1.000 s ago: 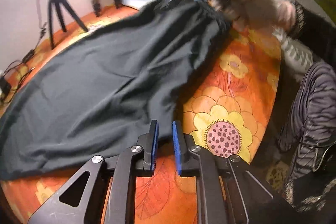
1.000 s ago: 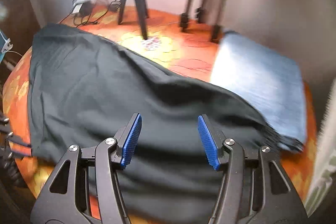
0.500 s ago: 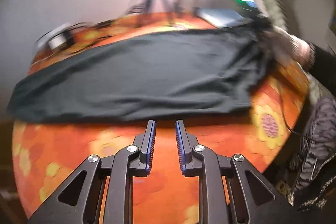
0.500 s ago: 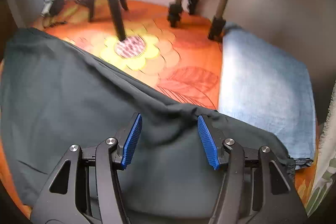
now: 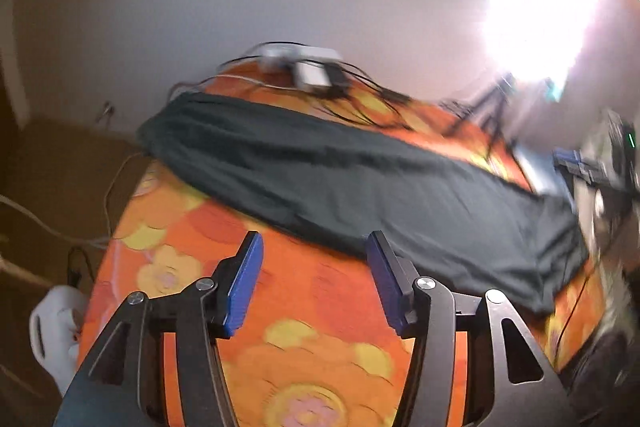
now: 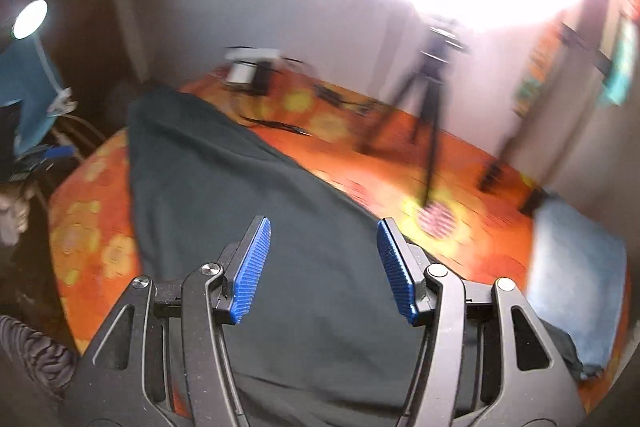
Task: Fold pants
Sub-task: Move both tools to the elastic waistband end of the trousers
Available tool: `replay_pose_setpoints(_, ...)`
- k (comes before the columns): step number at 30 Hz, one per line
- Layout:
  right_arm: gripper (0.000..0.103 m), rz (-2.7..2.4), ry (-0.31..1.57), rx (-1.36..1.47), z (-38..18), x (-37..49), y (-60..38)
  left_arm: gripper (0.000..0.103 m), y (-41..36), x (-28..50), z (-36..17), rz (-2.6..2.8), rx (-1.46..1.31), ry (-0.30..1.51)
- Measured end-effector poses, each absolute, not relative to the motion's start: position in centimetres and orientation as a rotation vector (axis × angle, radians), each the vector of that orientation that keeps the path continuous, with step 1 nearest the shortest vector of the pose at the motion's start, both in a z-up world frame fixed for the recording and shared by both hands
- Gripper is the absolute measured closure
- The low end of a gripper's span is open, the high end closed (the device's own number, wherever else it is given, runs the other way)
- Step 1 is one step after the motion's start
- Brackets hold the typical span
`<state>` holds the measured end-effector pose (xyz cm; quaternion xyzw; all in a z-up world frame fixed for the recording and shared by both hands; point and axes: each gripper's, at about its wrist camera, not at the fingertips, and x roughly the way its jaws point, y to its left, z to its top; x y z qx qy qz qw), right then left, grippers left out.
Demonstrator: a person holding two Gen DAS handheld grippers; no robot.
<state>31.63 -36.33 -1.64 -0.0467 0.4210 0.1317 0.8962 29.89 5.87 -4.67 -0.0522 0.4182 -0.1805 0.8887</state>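
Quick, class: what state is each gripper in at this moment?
Left gripper: open, jaws have just been opening, nothing between them.
Right gripper: open, holding nothing, above the dark pants.

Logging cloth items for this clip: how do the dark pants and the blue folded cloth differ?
The dark pants lie spread long across the orange tabletop; the blue folded cloth is a compact rectangle at its right edge. The pants are near-black, the cloth pale blue. Both lie flat, ungripped.

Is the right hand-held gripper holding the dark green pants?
No, the right hand-held gripper hovers open above the dark green pants, nothing between its blue pads.
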Motion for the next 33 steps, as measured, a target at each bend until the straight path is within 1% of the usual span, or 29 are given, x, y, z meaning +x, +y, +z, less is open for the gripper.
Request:
replay_pose_setpoints(6, 0.045, 0.415, 0.859, -0.192, -1.7, 34.9, -27.9, 0.048, 11.5, 35.5, -6.3, -0.276, -0.26, 0.866)
replay_pose_setpoints(7, 0.045, 0.437, 0.859, -0.206, -1.9, 35.8, -26.2, 0.047, 12.3, 36.3, -6.7, -0.272, -0.288, 0.87)
replay_pose_setpoints(8, 0.045, 0.455, 0.861, -0.213, -2.1, 36.6, -25.0, 0.043, 13.3, 37.3, -7.3, -0.265, -0.323, 0.879)
replay_pose_setpoints(9, 0.045, 0.479, 0.869, -0.218, -2.4, 37.8, -23.4, 0.042, 14.1, 38.0, -7.7, -0.259, -0.357, 0.886)
replay_pose_setpoints(17, 0.045, 0.598, 0.984, -0.243, -7.1, 46.0, -13.0, 0.042, 20.0, 43.4, -12.9, -0.241, -0.682, 0.923)
replay_pose_setpoints(20, 0.045, 0.612, 1.015, -0.244, -9.0, 48.2, -10.0, 0.042, 20.3, 44.7, -13.7, -0.233, -0.693, 0.922)
replay_pose_setpoints(25, 0.045, 0.623, 1.036, -0.212, -10.8, 50.1, -7.6, 0.042, 19.4, 46.6, -14.5, -0.219, -0.642, 0.959)
replay_pose_setpoints(33, 0.045, 0.634, 1.02, -0.226, -11.5, 50.0, -6.3, 0.042, 20.3, 48.8, -15.8, -0.195, -0.681, 0.994)
